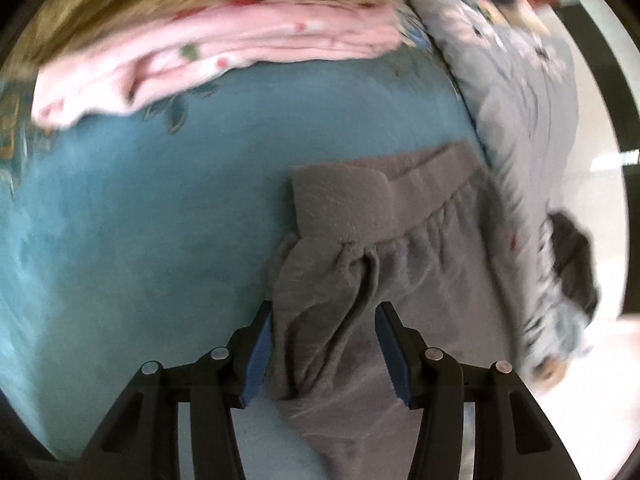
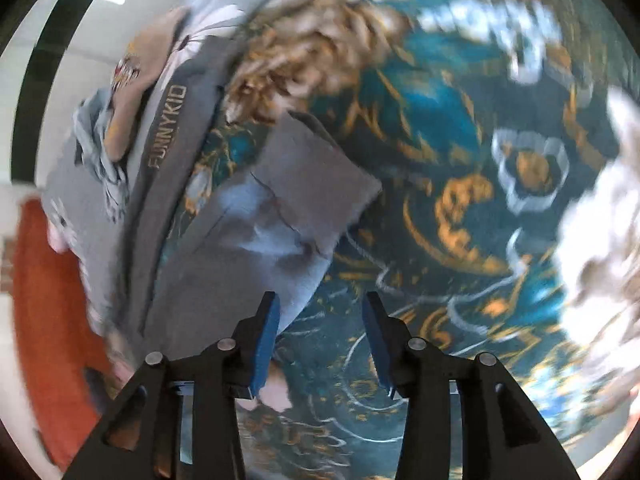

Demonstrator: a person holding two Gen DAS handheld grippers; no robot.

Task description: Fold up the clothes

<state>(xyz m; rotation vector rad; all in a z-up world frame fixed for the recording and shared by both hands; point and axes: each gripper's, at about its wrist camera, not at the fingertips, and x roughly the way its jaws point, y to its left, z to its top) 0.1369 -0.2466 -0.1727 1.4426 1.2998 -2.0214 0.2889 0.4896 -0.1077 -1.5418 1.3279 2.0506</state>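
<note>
Grey fleece trousers (image 1: 400, 248) are seen rumpled on the teal cover (image 1: 160, 220), not yet folded flat, between the parted fingers of the left gripper (image 1: 323, 344); the right gripper (image 2: 320, 340) is held agape and empty; pink clothes (image 1: 240, 44) are already stacked folded beyond.

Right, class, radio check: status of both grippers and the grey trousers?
Left gripper open, jaws astride bunched grey trousers. Right gripper open, empty, over patterned blue cover. Pink folded garment lies beyond, clear.
</note>
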